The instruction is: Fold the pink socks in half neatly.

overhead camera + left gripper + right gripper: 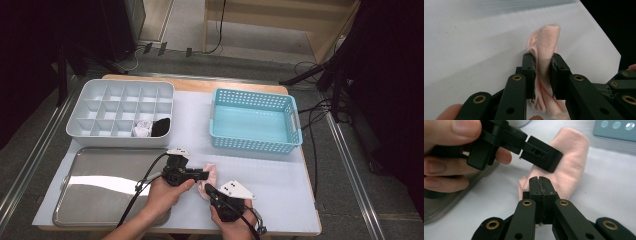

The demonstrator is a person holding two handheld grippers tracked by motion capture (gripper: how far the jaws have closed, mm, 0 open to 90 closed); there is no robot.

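Note:
A pale pink folded cloth (212, 173) lies on the white table cover near the front edge. My left gripper (204, 175) comes at it from the left and is shut on it. In the left gripper view the cloth (546, 37) is bunched between the two pads (543, 72). My right gripper (209, 189) reaches in from the front with its jaws pressed together. In the right gripper view its tips (540, 180) meet the near edge of the cloth (571, 160); whether any fabric is pinched I cannot tell. One jaw of the left gripper (541, 155) crosses above it.
A white compartment tray (120, 86) at the back left holds a white roll (143, 128) and a black roll (161, 127). A teal basket (255, 145) stands at the back right. A steel tray (95, 192) lies at the front left, under the left forearm.

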